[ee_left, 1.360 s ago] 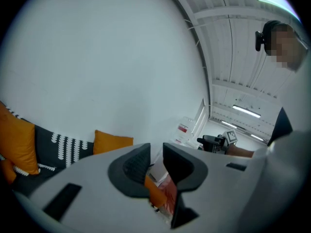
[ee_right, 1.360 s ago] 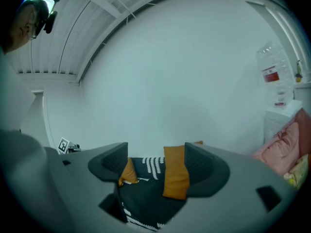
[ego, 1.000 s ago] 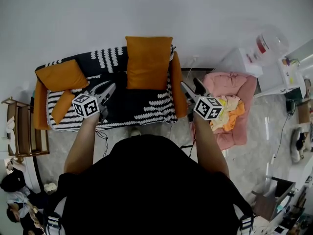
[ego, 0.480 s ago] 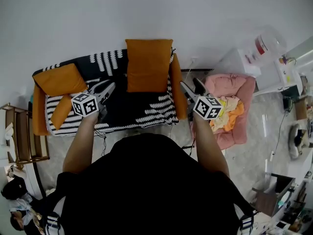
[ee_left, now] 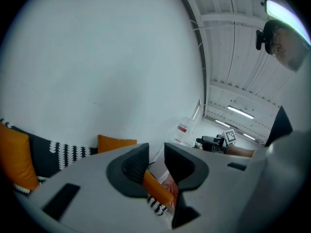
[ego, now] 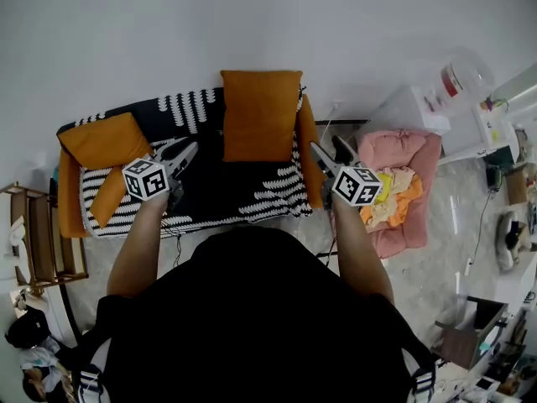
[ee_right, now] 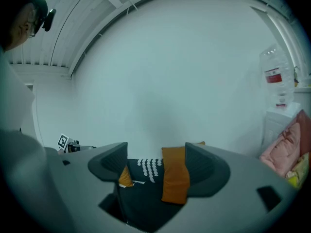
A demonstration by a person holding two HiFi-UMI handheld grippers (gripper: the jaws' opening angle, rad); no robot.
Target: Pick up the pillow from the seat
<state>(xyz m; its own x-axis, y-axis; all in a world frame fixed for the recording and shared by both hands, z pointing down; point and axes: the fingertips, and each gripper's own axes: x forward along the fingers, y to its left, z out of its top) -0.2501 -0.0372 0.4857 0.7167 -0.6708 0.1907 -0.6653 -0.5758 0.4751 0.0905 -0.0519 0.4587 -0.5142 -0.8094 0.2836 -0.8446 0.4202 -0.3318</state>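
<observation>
An orange pillow (ego: 260,114) stands upright against the wall on the black-and-white patterned sofa seat (ego: 226,183). Between the right gripper's jaws it appears far off (ee_right: 175,178). A second orange pillow (ego: 105,139) lies at the sofa's left end. My left gripper (ego: 183,152) hovers over the seat's left half, its jaws (ee_left: 156,152) a narrow gap apart with nothing between them. My right gripper (ego: 321,154) hangs by the orange right armrest (ego: 309,149), jaws (ee_right: 156,152) wide open and empty. Neither gripper touches a pillow.
A pink seat (ego: 419,154) heaped with clothes stands right of the sofa. Behind it are a white cabinet (ego: 411,107) and a large water bottle (ego: 457,74). A wooden rack (ego: 33,242) stands at the left. Clutter lines the floor at the far right.
The sofa and pillows sit slightly lower and further right in the head view. Both grippers keep their places in front of the person.
</observation>
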